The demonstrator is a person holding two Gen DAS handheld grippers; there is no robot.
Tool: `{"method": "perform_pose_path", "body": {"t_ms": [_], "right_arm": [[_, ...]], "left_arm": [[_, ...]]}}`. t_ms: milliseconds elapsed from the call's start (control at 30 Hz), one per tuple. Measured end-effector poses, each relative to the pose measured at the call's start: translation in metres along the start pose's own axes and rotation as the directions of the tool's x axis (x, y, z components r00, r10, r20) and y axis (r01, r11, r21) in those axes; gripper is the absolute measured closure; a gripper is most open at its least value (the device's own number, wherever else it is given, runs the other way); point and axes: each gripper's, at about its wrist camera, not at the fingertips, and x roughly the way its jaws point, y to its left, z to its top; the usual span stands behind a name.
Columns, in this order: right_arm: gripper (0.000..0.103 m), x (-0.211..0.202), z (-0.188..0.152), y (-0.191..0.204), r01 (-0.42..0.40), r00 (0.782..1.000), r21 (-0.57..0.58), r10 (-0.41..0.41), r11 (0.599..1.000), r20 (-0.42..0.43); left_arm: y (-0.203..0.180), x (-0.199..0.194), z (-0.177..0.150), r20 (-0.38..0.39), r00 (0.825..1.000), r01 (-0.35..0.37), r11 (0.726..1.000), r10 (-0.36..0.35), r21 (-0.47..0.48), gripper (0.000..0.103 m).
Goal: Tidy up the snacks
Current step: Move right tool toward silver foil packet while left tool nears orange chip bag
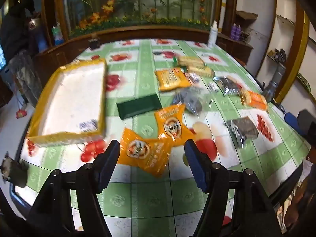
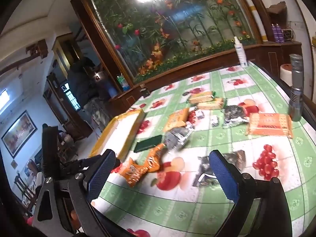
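Hovering above the near edge of the desk point(image 1: 146, 199), the left tool point(image 1: 152, 152) has its blue-padded fingers spread apart, nothing between them. Just ahead lie two orange snack packets point(image 1: 156, 140), joined in a strip, long axis running from near-left to far-right, round logos face up, film crinkled and glossy. Left of them sits a yellow-rimmed tray point(image 1: 73, 100), white inside, long axis running away from the camera. A dark green pouch point(image 1: 139, 105) lies flat beyond the packets, long axis crosswise. Farther right: silver foil packets point(image 1: 242, 130), orange biscuit pack point(image 1: 255, 98), wafer packs point(image 1: 194, 65); a white spray bottle point(image 1: 212, 34) stands upright at the far edge. Right tool point(image 2: 164, 165) likewise gapes wide, empty, above the green fruit-print cloth; motion blur hides finer print.
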Motion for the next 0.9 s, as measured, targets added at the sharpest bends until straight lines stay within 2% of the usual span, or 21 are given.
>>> {"method": "perform_pose_path", "body": {"t_ms": [167,267,400,533,633,900], "right_arm": [[0.006,0.003,-0.002,-0.012,0.014,1.000,0.040,-0.013,0.999,-0.022],[0.006,0.003,-0.001,-0.012,0.015,1.000,0.039,-0.015,0.999,-0.015],[0.006,0.011,0.006,-0.008,0.020,1.000,0.035,-0.019,0.999,-0.012],[0.006,0.021,0.010,0.000,0.007,1.000,0.023,-0.007,1.000,-0.019],[0.006,0.033,0.009,0.009,-0.001,0.999,-0.011,0.000,1.000,-0.047],[0.006,0.065,-0.006,0.021,-0.017,0.988,-0.080,0.004,0.997,-0.157]], "left_arm": [[0.010,0.018,0.002,0.012,1.000,-0.012,1.000,0.012,0.009,0.036],[0.026,0.018,0.016,0.083,0.996,-0.025,0.999,0.023,0.020,0.036],[0.043,0.022,0.044,0.102,0.995,-0.016,1.000,0.014,0.015,0.036],[0.045,0.014,0.054,0.139,0.990,-0.028,1.000,0.028,0.002,0.036],[0.045,0.013,0.053,0.124,0.991,-0.042,0.999,0.043,-0.011,0.036],[0.058,0.015,0.023,0.035,0.999,0.006,1.000,-0.006,-0.012,0.036]]}}
